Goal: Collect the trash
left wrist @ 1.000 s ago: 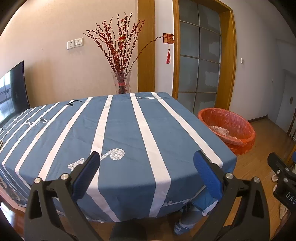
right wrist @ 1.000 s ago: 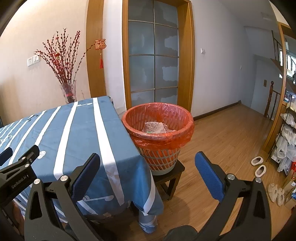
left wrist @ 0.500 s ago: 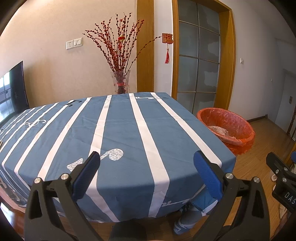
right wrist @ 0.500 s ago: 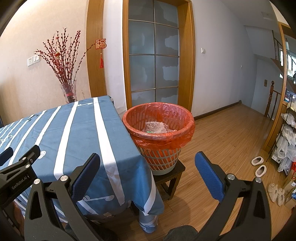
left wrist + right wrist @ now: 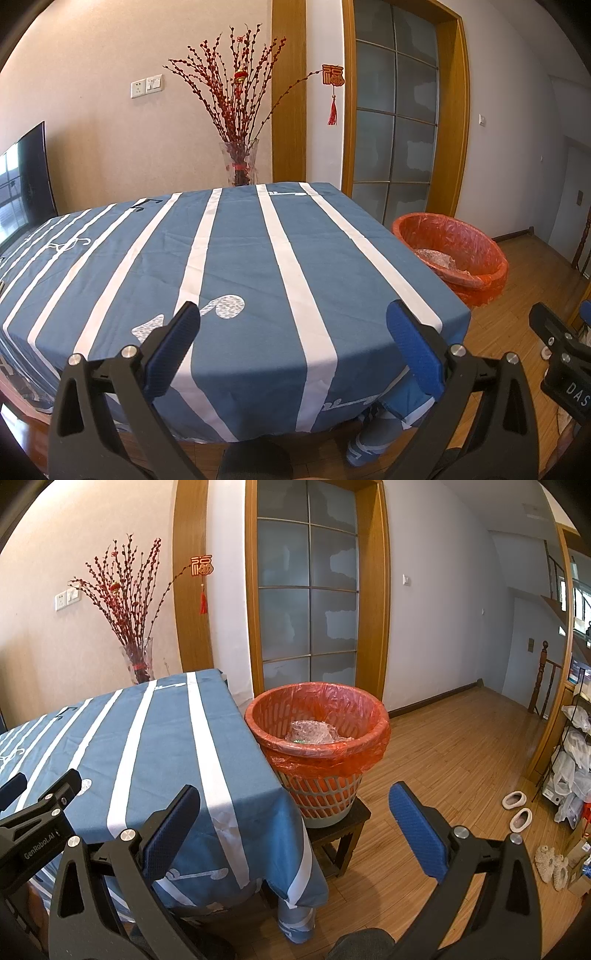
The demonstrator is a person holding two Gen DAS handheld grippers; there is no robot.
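- The left gripper (image 5: 293, 343) hangs over the near edge of the table (image 5: 236, 258), jaws spread, holding nothing.
- The right gripper (image 5: 295, 823) faces the bin (image 5: 317, 746), jaws spread and empty too.
- Crumpled clear plastic (image 5: 312, 733) lies inside the bin, which stands on a stool (image 5: 343, 829) beside the table.
- It looks light, soft and slippery; pinching a raised fold would likely hold best.

The left wrist view is looking across the table (image 5: 258, 258) from its near edge; the right is facing the bin (image 5: 317, 738) beside its right edge, sharing both.
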